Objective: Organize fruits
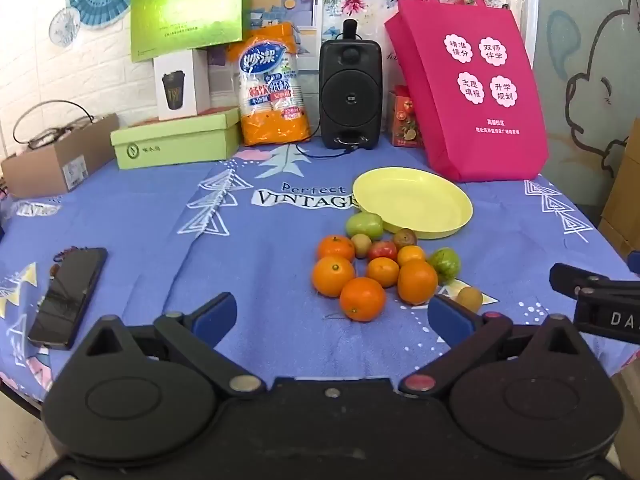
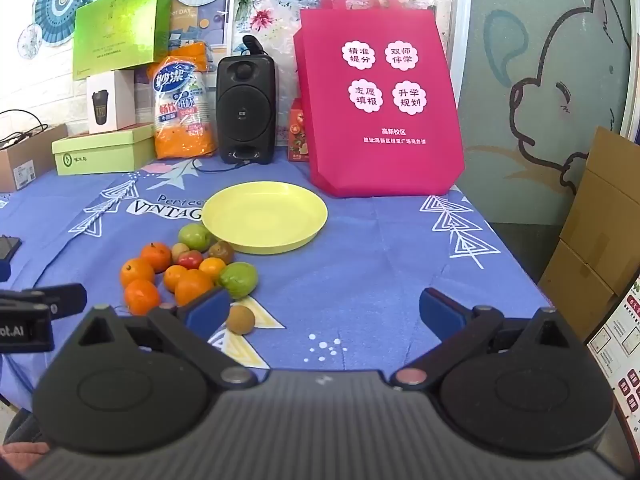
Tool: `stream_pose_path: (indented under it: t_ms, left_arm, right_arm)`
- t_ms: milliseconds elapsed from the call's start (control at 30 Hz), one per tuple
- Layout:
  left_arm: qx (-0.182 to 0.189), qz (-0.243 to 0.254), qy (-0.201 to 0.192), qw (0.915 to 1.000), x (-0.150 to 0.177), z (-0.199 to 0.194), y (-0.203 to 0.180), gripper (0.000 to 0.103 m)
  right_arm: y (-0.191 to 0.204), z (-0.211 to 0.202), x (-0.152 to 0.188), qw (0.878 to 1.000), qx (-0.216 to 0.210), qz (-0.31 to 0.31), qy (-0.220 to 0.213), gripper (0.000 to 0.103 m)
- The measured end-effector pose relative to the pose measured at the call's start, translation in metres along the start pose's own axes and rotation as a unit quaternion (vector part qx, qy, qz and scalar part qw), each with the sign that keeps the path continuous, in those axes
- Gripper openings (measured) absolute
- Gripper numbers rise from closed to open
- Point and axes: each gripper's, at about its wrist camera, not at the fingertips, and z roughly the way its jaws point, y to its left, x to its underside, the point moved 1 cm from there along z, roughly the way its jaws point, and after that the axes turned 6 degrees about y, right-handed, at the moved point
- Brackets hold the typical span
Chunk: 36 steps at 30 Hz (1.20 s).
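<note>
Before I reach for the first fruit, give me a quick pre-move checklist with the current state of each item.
1. Left gripper open and empty: ok, jaws spread wide, nothing between them.
2. Right gripper open and empty: ok.
3. Yellow plate free to receive fruit: ok, nothing lies in it.
4. Fruit reachable: ok, the pile of oranges and green fruits sits on the blue tablecloth just in front of the plate.
5. Stray small brown fruit: ok, apart from the pile, beside the right gripper's left finger.
6. Phone out of the path: ok, far left of the fruit.
</note>
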Motion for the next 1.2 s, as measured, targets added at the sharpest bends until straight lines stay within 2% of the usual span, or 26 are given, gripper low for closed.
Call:
stream_pose_path:
  t_ms: [67,133,200,367,500,733,1200]
  left_arm:
    - [0.011,-0.001,-0.011,0.9999,0.008,-0.002,-0.001,0.103]
    - [0.014,-0.011,0.007,0.9998,0.002,0.002,0.001,0.103]
    - [0.023,-0.012,0.008,0.9996,0.001,0.003,0.005,0.103]
    - [0.011,0.001,0.001,0.9999,0.001,0.001,-0.004,0.103]
    - [0.014,0.002,0.001,0.9999,0.001,0.001,-0.003,0.103]
    - [0.008,0.003,0.001,1.0000,0.002,0.003,-0.004,0.103]
    - [0.006,0.006,0.003,1.0000,0.002,0.004,-0.004,0.103]
  right_arm:
    - [0.000,0.002,0.000,1.000,-0.005,0.000,0.002,0.103]
    - [-0.001,0.004,0.001,1.000,-0.007,0.001,0.002,0.103]
    - [-0.003,0.003,0.001,1.000,-0.013,0.006,0.003,0.103]
    - [0.008,0.005,0.003,1.000,-0.005,-0.013,0.003,0.103]
    - [0.005,0.005,0.004,1.000,-0.015,-0.020,0.004,0.103]
    - [0.002,0.006,0.002,1.000,-0.021,-0.017,0.007,0.103]
    - [0.001,0.007,0.004,1.000,-0.006,-0.021,0.008,0.103]
